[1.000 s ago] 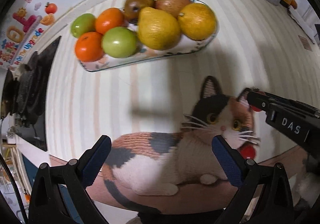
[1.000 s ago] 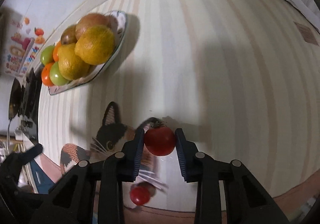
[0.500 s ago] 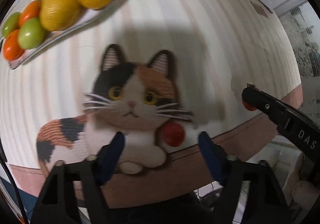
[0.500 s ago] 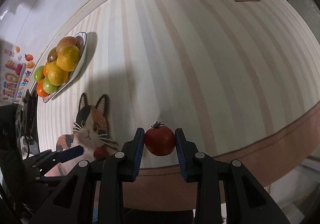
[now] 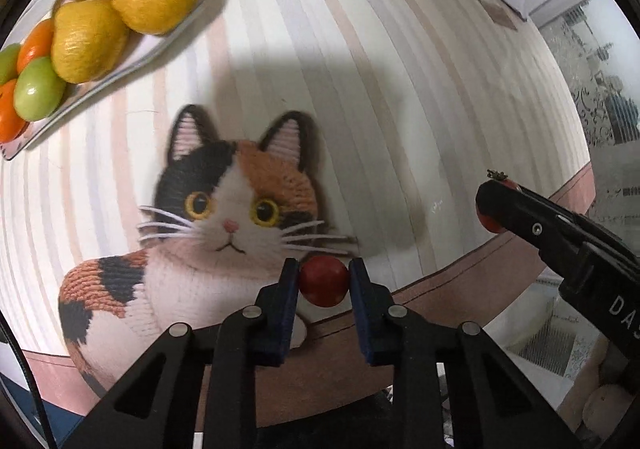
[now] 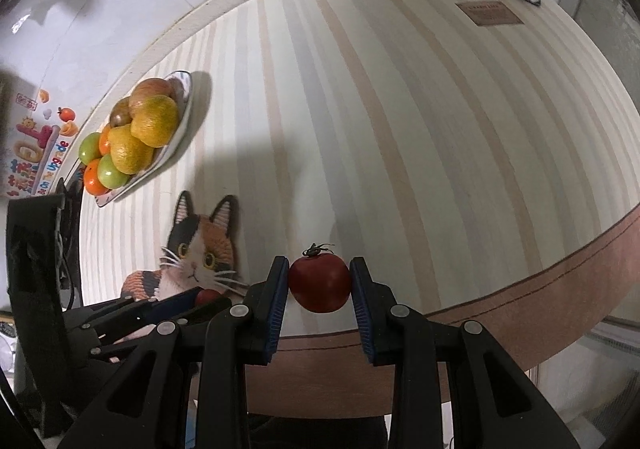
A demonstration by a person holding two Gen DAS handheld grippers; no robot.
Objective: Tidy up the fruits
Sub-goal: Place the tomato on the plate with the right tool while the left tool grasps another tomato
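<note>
Now my left fingers [image 5: 323, 281] have closed around the small tomato [image 5: 323, 285] that a moment ago lay loose on the cat mat [image 5: 224, 209] between my wide-open pads; half a second back they were only straddling it, and a second back I was looking at the fruit plate [image 5: 168, 37] instead. So both my hands are loaded: my right fingers [image 6: 319, 283] hold the larger tomato [image 6: 319, 281], stem up, as they have throughout, lifted above the striped worktop [image 6: 400, 129] near its front edge. I judge that picking is finished and carrying to the plate comes next. The small tomato sits squarely between my left pads, near their tips, each blue pad touching one side; whether it has left the mat I cannot tell. The larger one fills the gap between my right pads, also out near the tips. The plate lies well apart from both, toward the far left by the wall, already heaped with oranges, green fruit and pears, so a free spot looks scarce.
</note>
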